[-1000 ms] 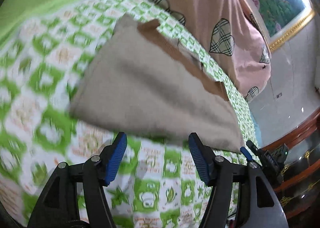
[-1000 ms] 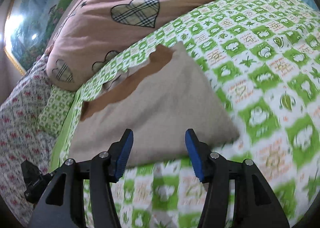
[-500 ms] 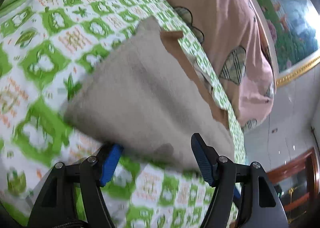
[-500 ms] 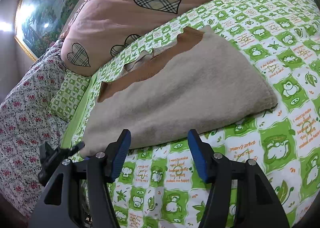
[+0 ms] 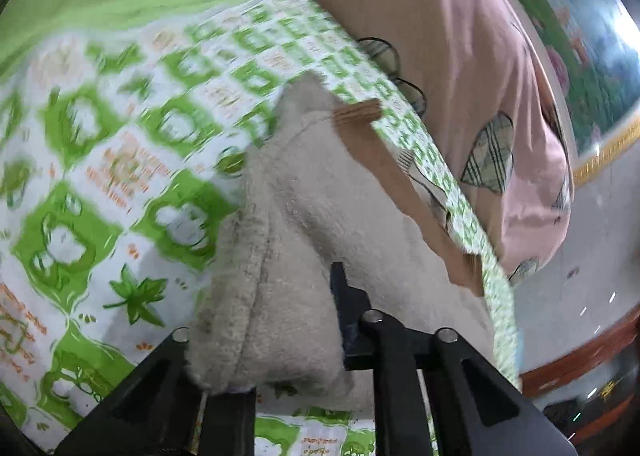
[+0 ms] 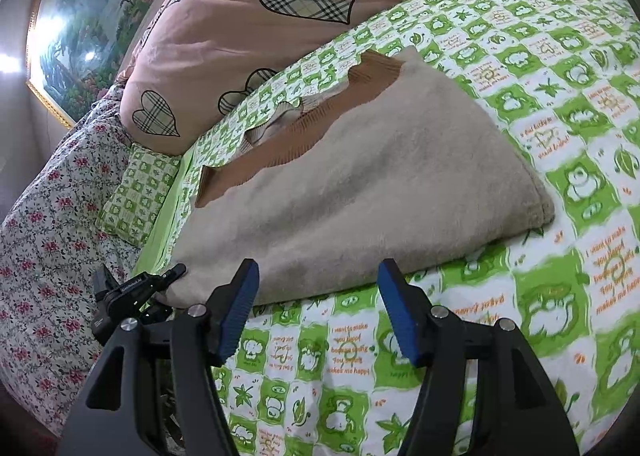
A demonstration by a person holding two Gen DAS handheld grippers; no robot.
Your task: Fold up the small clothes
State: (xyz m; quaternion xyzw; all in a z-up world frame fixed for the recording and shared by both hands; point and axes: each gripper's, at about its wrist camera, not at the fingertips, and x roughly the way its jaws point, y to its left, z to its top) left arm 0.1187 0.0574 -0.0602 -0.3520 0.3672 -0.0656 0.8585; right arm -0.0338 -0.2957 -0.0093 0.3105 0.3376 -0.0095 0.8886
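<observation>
bare green checked sheet (image 6: 460, 356) lies open before the sweater (image 6: 380, 184); pink quilt (image 6: 248, 36) blocks the far side.

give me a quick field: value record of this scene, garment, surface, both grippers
garment: beige fleece garment with brown ribbed band, lying flat
surface: green and white checked bedsheet
behind: pink quilt with plaid hearts
left gripper: jaws closing, pinching a near corner of the garment
right gripper: jaws apart, just short of the garment's near edge, nothing between them
</observation>
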